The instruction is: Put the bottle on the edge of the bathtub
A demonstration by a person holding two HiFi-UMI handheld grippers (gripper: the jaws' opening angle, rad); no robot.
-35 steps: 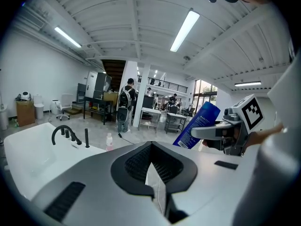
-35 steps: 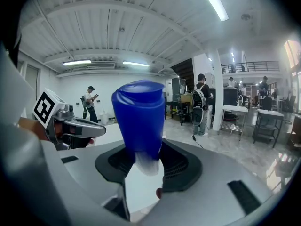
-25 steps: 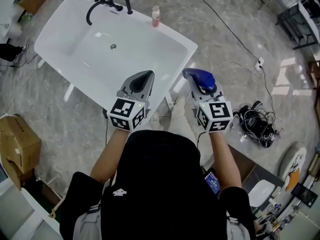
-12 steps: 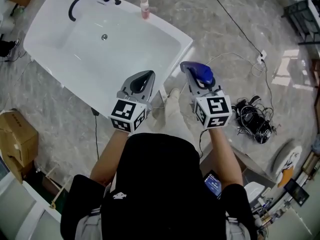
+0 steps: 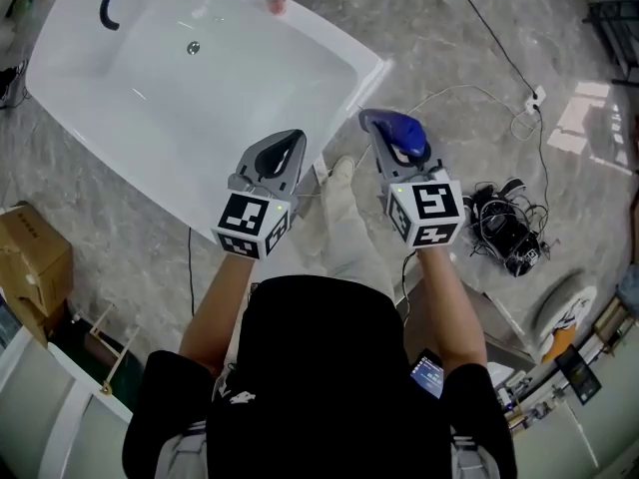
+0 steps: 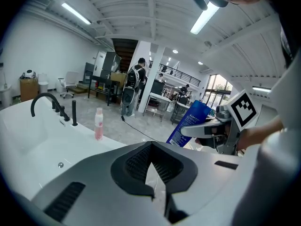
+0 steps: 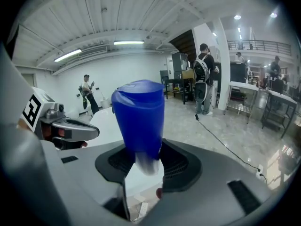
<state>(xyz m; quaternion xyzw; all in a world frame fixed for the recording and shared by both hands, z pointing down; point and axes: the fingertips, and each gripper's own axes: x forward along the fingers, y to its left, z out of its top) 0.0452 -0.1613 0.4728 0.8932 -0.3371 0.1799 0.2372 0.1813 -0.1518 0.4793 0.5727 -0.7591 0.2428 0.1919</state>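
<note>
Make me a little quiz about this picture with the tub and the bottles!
1. True or false: the pink bottle stands on the rim of the bathtub.
2. Pick one. The right tool grips: A) the pink bottle, B) the blue bottle, C) nothing at all.
3. Fill the gap: between the jaws of the left tool there is ____.

Key: 1 true; 2 B; 3 nothing.
</note>
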